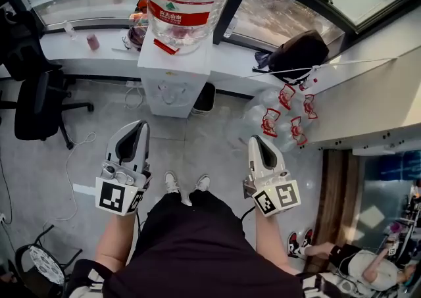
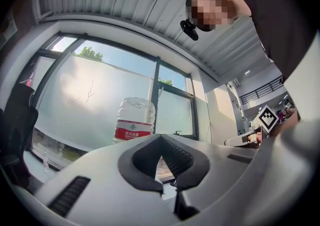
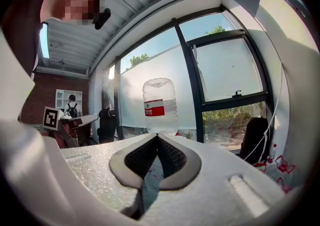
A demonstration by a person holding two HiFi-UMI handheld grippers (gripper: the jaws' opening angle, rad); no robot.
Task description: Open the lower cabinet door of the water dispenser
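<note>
Jaws on my left gripper (image 1: 133,131) and right gripper (image 1: 258,144) are both pinched shut with nothing in them, hovering over the floor (image 1: 210,152). Water dispenser (image 1: 172,89) stands well ahead, front facing me, big bottle (image 1: 186,0) on top.

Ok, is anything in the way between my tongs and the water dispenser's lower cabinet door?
Nothing visible: bare floor lies between the left tongs, the right tongs and the water dispenser. The black bin and empty bottles sit off to the right.

Bare floor (image 1: 197,149) lies open before the water dispenser (image 1: 172,89); bottles (image 1: 279,116) crowd its right, an office chair (image 1: 39,102) its left.
</note>
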